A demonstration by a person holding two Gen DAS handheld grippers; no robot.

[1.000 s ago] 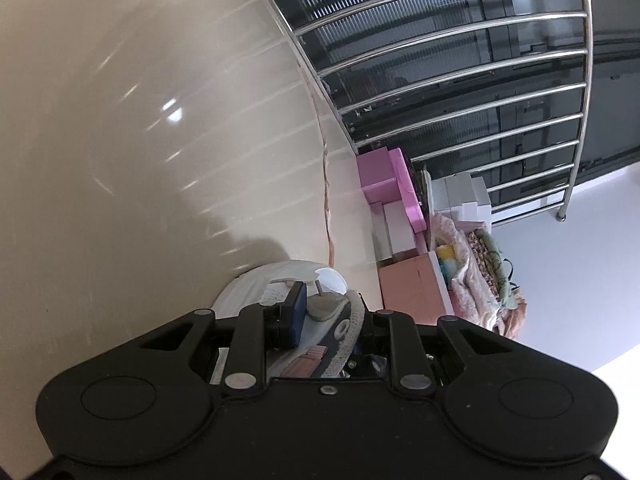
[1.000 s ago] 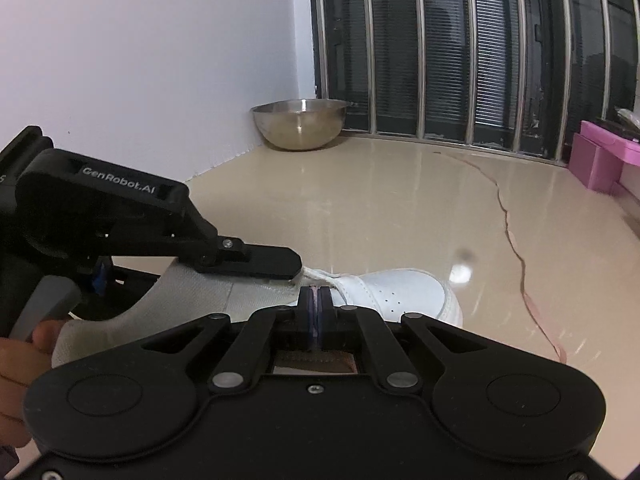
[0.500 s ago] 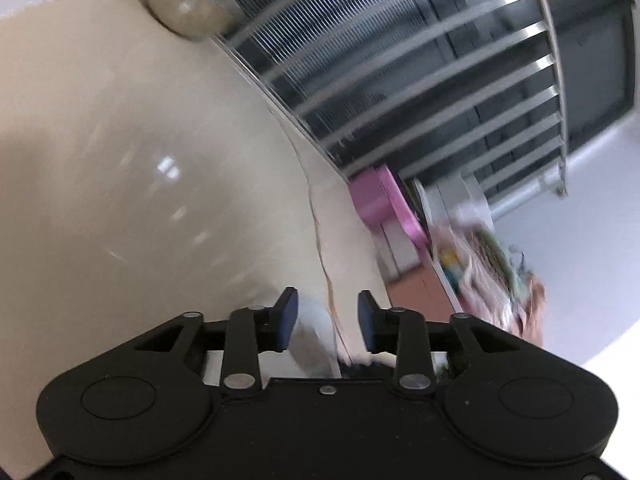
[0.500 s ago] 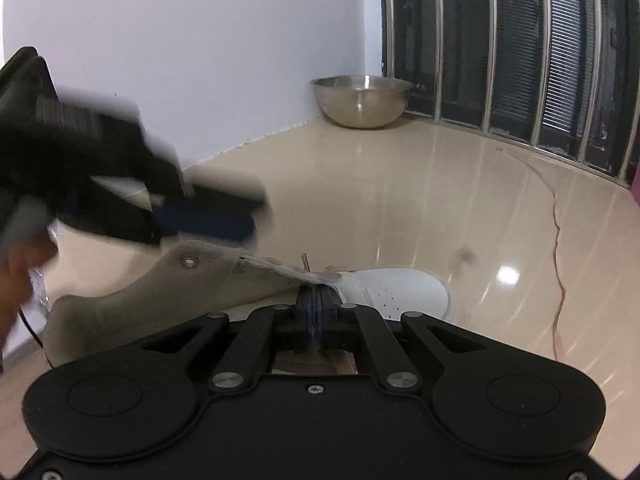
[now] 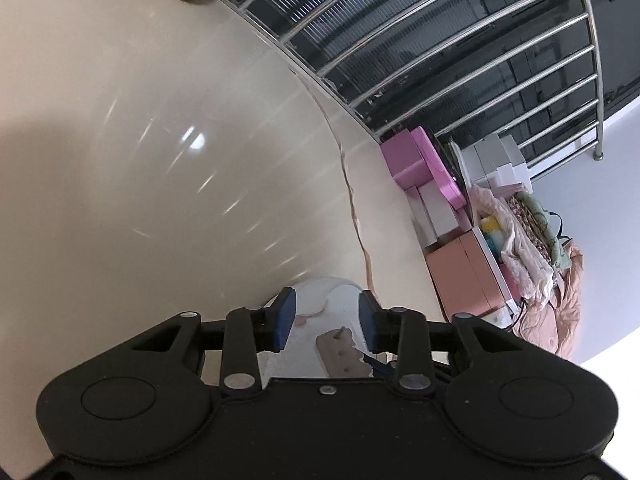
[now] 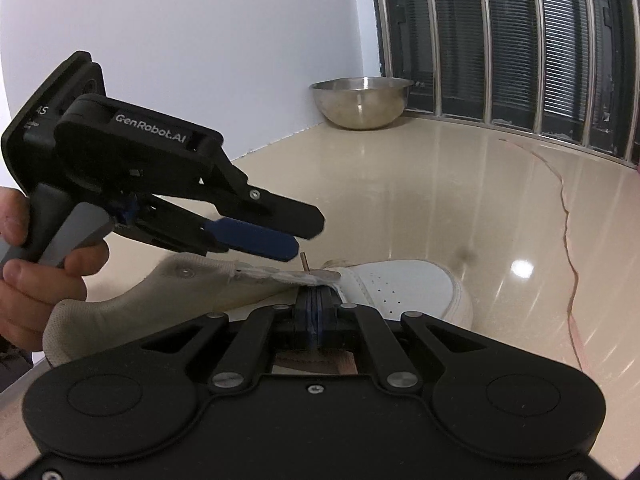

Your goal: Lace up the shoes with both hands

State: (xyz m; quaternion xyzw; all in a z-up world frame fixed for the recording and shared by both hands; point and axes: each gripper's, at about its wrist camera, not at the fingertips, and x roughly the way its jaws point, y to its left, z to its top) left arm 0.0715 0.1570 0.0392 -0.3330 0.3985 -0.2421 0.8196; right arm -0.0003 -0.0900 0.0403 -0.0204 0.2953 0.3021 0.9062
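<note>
Shoe: white sneaker on glossy beige floor, toe pointing away from both tools toward the window bars; steel bowl far ahead by the wall.

Right gripper: pads pressed together at the eyelet edge, directly ahead of its own fingertips. Looks pinched on the eyelet flap or a lace there; which one I cannot tell, contact is half hidden by the fingers.

Left gripper: hovers just above the shoe's throat, apart from it. Jaws have just been opening and now stand at a moderate gap, nothing between them. In its own view the eyelet strip with its punched holes lies between and below the blue pads, not touched.

A short brown tip, probably an aglet, stands up just ahead of the left pads.

Step in hand (judgement): re-grasp of the lace end by the left tool while the right anchors the flap.

Notes for doing it well:
- keep right pinch steady so the flap does not lift
- lower left tool, centre the tip between pads before closing
- grip near the tip, then pull along the hole's axis

Risk: closing on the flap rather than the tip.
</note>
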